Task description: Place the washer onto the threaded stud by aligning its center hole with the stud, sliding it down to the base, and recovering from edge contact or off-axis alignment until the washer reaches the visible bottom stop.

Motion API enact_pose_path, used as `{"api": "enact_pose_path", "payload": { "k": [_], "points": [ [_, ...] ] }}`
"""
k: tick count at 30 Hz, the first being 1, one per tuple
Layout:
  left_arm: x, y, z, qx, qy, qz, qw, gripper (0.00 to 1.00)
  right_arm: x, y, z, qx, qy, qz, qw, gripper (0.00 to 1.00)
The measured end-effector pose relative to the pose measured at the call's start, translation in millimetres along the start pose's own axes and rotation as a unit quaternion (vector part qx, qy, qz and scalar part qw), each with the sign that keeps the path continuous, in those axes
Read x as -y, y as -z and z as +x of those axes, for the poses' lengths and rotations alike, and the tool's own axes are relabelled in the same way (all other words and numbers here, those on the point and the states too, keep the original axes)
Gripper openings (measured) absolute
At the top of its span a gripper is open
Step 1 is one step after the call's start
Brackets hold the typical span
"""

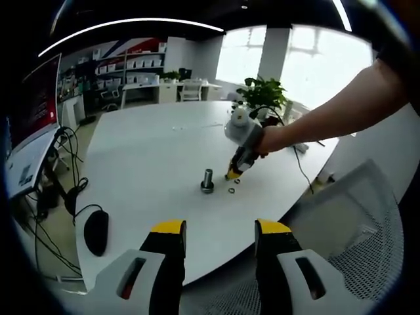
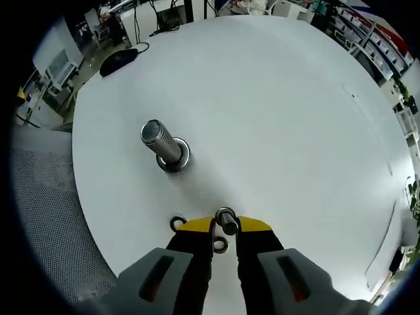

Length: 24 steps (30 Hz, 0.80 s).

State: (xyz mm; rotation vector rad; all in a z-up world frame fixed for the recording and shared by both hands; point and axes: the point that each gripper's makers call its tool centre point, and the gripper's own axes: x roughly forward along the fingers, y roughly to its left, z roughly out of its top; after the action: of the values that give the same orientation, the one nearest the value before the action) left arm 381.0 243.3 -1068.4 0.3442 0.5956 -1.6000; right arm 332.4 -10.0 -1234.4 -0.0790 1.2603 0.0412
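Here the right tool (image 2: pixel 224 230) pinches a washer (image 2: pixel 226 220), well short of the stud (image 2: pixel 163 144).

Open table (image 2: pixel 282 98) around stud (image 2: pixel 164 146)

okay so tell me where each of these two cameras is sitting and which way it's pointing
Left gripper view: rides on the left gripper, held back at the table edge, facing across it toward the windows; its own open jaws, the person's arm and the right gripper show.
Right gripper view: rides on the right gripper, looking steeply down at the table; its jaws are closed on a washer.
Shared: the stud, the table, a loose washer.
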Motion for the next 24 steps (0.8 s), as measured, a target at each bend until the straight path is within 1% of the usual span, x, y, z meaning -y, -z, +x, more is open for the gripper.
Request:
{"api": "enact_pose_path", "payload": {
  "k": [3, 4, 7, 8, 10, 18, 20, 24],
  "points": [
    [0.1, -0.3, 0, 0.001, -0.001, 0.000, 1.0000, 0.40, -1, -0.8, -2, 0.000, -0.002, 0.001, 1.0000, 0.15],
    [0.3, -0.7, -1, 0.000, -0.001, 0.000, 1.0000, 0.40, 4, 3.1, 3, 0.000, -0.002, 0.000, 1.0000, 0.15],
    [-0.1, -1.4, -1, 0.001, -0.002, 0.000, 1.0000, 0.40, 7, 3.1, 5, 0.001, -0.001, -0.003, 1.0000, 0.16],
    [-0.4, -1.3, -1, 0.000, -0.002, 0.001, 1.0000, 0.40, 1, 0.1, -3, 0.001, -0.002, -0.004, 1.0000, 0.16],
    [0.0, -1.2, -1, 0.000, -0.002, 0.001, 1.0000, 0.40, 0, -0.5, -3, 0.002, -0.001, -0.007, 1.0000, 0.18],
    [-3.4, -1.0, 0, 0.002, -0.003, 0.000, 1.0000, 0.40, -3, 12.2, -10, 0.003, 0.003, -0.004, 1.0000, 0.20],
    [-4.4, -0.4, 0, 0.002, -0.004, 0.000, 1.0000, 0.40, -5, 11.4, -9, 0.002, 0.001, -0.003, 1.0000, 0.21],
    [-3.9, 0.7, 1, 0.002, -0.006, 0.000, 1.0000, 0.40, -10, 18.5, -8, 0.001, -0.004, -0.006, 1.0000, 0.21]
  ]
}}
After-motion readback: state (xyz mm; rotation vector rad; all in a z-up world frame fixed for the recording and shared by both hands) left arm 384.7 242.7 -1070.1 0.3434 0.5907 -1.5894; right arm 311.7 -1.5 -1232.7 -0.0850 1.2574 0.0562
